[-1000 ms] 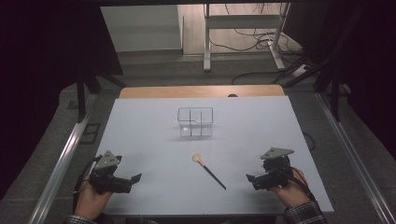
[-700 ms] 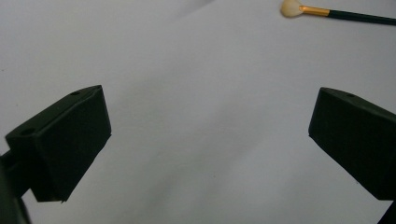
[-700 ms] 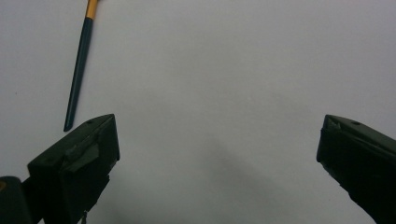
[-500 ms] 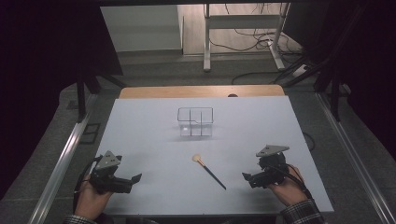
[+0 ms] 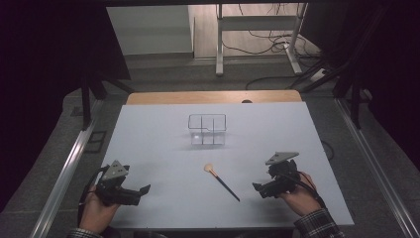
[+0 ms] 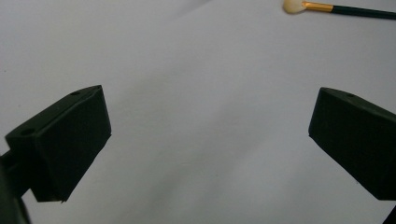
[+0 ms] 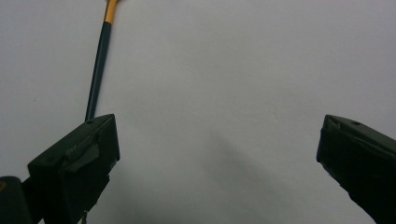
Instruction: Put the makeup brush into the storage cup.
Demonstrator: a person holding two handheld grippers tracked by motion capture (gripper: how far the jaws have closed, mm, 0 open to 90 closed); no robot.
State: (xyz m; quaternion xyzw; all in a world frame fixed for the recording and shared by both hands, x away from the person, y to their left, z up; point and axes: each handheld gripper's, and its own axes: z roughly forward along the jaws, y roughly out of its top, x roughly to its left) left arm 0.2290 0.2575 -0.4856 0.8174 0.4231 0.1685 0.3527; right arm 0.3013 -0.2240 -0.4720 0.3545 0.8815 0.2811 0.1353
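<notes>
One counter [image 5: 163, 148] carries two loose things: one brush [image 5: 221, 182] with a dark handle, a gold band and a pale tip, and one clear box [image 5: 207, 130] divided into compartments, whose exact number cannot be told. Two claws are present, one left claw [image 5: 141, 192] and one right claw [image 5: 258, 188], each with two black jaws set wide apart. Two hands hold them, one apiece.

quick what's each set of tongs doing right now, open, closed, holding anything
Left tongs: open, holding nothing.
Right tongs: open, holding nothing, close to the brush handle's end.
</notes>
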